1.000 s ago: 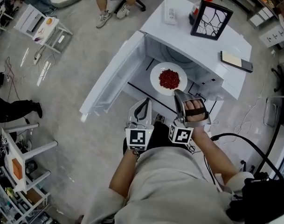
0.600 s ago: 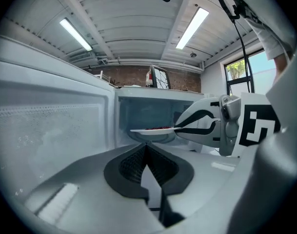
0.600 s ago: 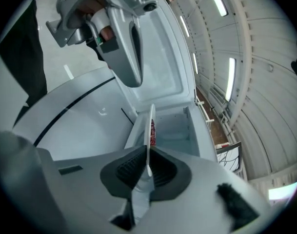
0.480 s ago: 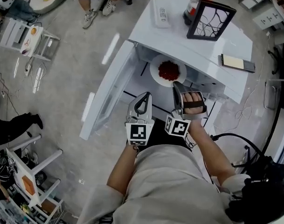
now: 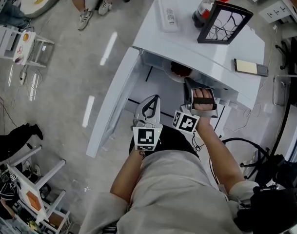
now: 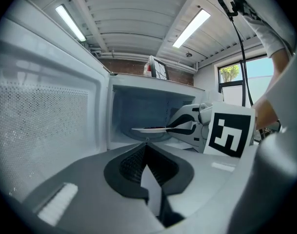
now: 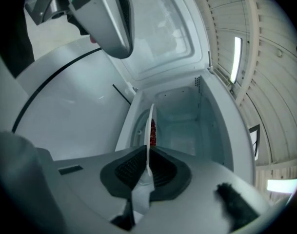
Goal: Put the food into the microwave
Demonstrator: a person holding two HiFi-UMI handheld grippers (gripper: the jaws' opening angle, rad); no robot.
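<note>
So, got the white plate (image 6: 148, 129) pinched by its near rim in the right gripper (image 5: 188, 83), jaws pressed tight on the thin edge. Carrying a small heap of red food (image 7: 152, 130), piled around the middle of the plate. Already poked most of the way into the microwave (image 5: 211, 38), with only a sliver of plate and food peeking out from under the top edge in the head view. Looks level from the left gripper view, sitting low over the cavity floor (image 6: 124, 139), though can't tell whether touching it or just above. Shows edge-on in the right gripper view, like a thin white line running away from the jaws, red stuff on its right face and the pale back wall (image 7: 185, 126) beyond. Got the door (image 5: 114, 101) swung wide open on the left side. Got the left gripper (image 5: 154, 99) just left of the right one, close to the opening, jaws pressed together and gripping nothing at all. Pointing into the cavity too. Up on the microwave roof: got a black picture frame (image 5: 225, 23) standing at the far right, a red-capped jar (image 5: 207, 6) tucked just behind it, a white power strip (image 5: 168, 14) off to the left, and a flat phone-like slab (image 5: 250, 67) at the near right edge. Can't make out what's in the jar.
</note>
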